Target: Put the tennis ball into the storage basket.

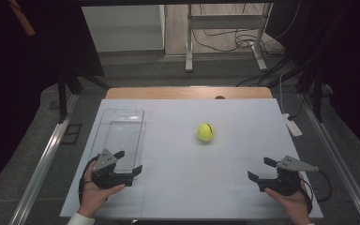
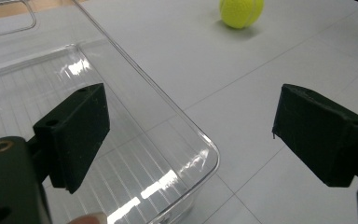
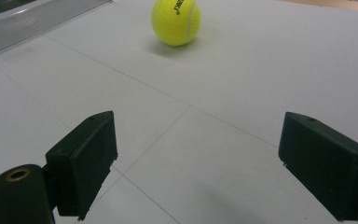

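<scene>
Resting low over the white tabletop [image 1: 187, 187], both grippers are held with their fingers spread wide and nothing between them. The tennis ball [image 1: 206, 131] sits ahead of the right gripper [image 1: 263, 169], well apart from its fingers [image 3: 81, 161] and roughly centred on their line, so a straight approach appears to be set up. The left gripper [image 1: 130, 161] is held astride the near corner of the clear plastic tray [image 2: 121, 60], one finger over the ribbed floor and the other outside the rim, probably to steady it as the ball's destination.
</scene>
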